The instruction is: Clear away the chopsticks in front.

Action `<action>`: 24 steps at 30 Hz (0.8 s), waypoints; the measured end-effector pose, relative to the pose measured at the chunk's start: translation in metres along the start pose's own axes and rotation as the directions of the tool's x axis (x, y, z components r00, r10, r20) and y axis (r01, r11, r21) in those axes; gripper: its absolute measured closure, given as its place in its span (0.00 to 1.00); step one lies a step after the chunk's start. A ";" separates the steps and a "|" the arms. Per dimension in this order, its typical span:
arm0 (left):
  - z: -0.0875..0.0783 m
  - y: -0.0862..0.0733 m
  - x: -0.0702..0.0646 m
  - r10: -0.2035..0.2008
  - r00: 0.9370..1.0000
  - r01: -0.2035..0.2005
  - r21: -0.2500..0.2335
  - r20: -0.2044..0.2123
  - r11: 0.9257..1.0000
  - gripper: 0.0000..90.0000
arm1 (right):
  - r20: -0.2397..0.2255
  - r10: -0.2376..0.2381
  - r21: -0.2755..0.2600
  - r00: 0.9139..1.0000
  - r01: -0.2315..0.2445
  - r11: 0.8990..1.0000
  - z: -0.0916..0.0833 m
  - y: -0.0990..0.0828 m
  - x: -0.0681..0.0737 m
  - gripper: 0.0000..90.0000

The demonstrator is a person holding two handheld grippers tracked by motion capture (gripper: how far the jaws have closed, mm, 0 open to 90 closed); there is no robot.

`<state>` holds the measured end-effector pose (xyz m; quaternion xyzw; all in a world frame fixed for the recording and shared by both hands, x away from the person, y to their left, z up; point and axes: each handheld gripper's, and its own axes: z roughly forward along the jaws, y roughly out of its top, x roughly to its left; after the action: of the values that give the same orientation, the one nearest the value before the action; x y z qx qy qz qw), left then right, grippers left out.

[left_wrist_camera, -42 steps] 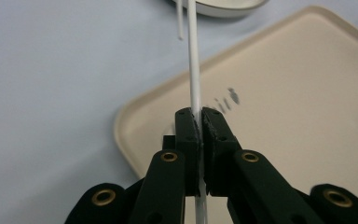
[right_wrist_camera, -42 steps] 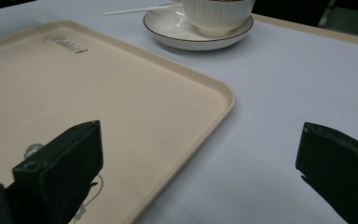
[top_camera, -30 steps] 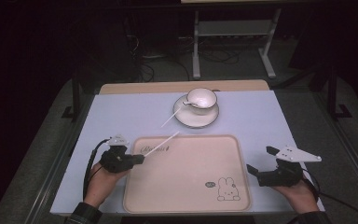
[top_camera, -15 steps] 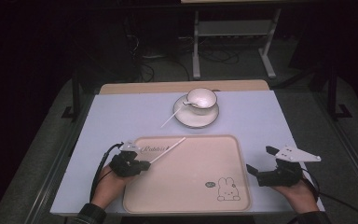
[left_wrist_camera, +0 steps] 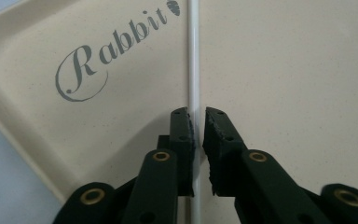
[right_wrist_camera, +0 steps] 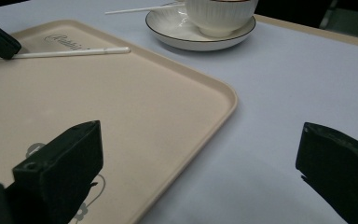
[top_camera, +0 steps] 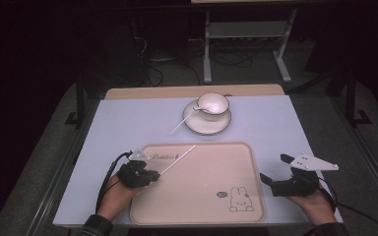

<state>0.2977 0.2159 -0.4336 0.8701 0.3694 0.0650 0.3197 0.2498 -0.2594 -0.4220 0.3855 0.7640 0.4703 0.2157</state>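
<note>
Left gripper (left_wrist_camera: 197, 122) jaws just easing open, white stick (left_wrist_camera: 193, 70) between them on beige tray (top_camera: 236, 167), near its left rim. Right gripper (top_camera: 275, 169) wide open, empty, past tray's right rim over bare table (top_camera: 128, 123).

Thin white stick (left_wrist_camera: 193, 70) (lying flat) on beige tray (left_wrist_camera: 284, 70).

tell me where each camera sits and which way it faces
High view: above the person's side, looking forward and down on the tray; both forearms, left tongs, right tongs.
Left gripper view: rides the left tongs, looking along the white stick between its jaws, which have just been opening.
Right gripper view: rides the right tongs, open, facing cup and saucer.
All share tray and stick.
</note>
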 end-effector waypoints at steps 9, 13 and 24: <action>-0.005 0.023 0.009 -0.007 0.999 0.010 -0.069 0.033 0.998 0.40 | -0.003 0.002 0.007 1.000 -0.002 1.000 0.002 0.000 0.001 0.00; 0.000 0.036 0.016 -0.006 1.000 0.008 -0.076 0.019 0.997 0.20 | -0.003 0.003 0.007 1.000 -0.003 1.000 0.002 0.000 0.001 0.00; 0.018 0.100 0.032 0.039 0.999 -0.036 -0.123 0.026 0.992 0.16 | -0.007 0.006 0.005 1.000 -0.006 1.000 0.001 -0.001 0.000 0.00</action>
<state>0.3870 0.1759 -0.3914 0.8565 0.3437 0.0811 0.3764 0.2507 -0.2589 -0.4233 0.3867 0.7646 0.4706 0.2106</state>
